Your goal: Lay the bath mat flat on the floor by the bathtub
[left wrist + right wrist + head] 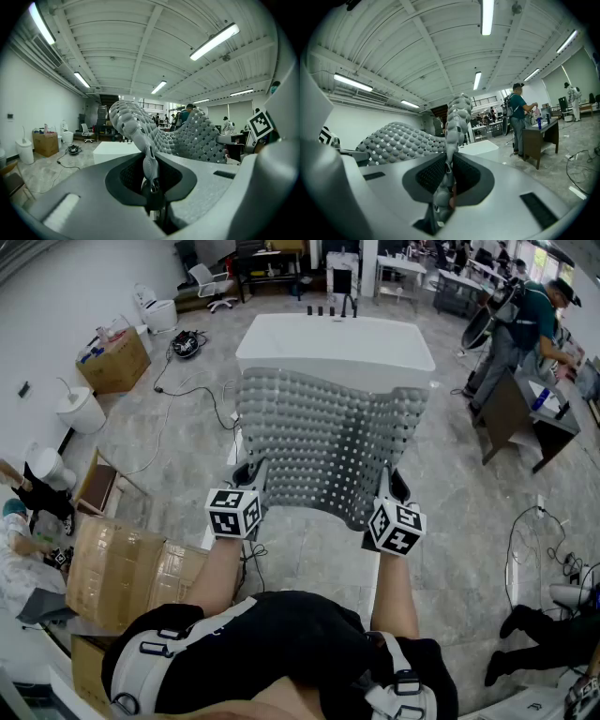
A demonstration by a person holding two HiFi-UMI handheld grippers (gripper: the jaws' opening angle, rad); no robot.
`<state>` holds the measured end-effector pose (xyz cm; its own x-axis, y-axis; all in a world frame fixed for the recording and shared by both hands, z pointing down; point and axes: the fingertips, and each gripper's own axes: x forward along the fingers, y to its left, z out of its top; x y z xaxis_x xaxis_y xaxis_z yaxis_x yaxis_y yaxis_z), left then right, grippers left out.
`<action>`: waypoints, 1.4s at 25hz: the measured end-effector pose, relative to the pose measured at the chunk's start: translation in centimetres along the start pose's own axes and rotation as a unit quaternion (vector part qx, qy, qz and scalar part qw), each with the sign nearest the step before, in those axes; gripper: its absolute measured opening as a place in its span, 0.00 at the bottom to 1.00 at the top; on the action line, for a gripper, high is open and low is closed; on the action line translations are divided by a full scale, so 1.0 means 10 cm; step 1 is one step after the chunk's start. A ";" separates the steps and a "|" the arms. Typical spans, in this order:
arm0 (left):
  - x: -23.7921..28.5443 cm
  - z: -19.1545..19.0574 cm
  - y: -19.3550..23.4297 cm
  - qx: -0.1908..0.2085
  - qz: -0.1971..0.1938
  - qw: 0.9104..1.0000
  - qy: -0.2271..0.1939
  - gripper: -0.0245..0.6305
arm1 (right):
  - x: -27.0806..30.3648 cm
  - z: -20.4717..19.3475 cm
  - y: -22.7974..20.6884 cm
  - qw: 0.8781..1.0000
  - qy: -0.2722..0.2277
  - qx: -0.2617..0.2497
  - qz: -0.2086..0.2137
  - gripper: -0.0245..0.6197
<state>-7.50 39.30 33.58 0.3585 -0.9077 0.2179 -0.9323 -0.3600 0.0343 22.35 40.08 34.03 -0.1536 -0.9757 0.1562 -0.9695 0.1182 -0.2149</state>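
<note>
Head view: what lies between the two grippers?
The gray bath mat spans between left gripper and right gripper, both clamped on its near edge, per head view.

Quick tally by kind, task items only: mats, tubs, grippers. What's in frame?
bath mat: 1
bathtub: 1
grippers: 2 (left gripper, right gripper, each shut on the mat's near edge)
Total: 4
</note>
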 end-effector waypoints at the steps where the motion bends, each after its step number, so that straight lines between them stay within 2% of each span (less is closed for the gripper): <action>1: -0.01 -0.01 0.04 0.001 0.001 1.000 -0.002 0.10 | 0.03 -0.02 0.04 1.000 0.002 -0.004 0.001 0.10; 12: 0.01 -0.04 0.31 -0.008 0.009 1.000 -0.003 0.10 | 0.27 -0.13 0.30 1.000 0.020 0.002 0.005 0.11; 29: 0.03 -0.09 1.25 -0.026 0.000 1.000 -0.016 0.10 | 0.75 -0.22 1.14 1.000 0.009 -0.019 -0.009 0.11; 35: 0.18 -0.14 1.45 -0.024 0.004 1.000 -0.013 0.10 | 1.01 -0.25 1.21 1.000 0.009 -0.020 -0.002 0.11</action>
<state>-20.44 32.73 35.83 0.3516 -0.9160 0.1933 -0.9361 -0.3426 0.0794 8.57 32.13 35.39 -0.1526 -0.9726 0.1754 -0.9770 0.1218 -0.1749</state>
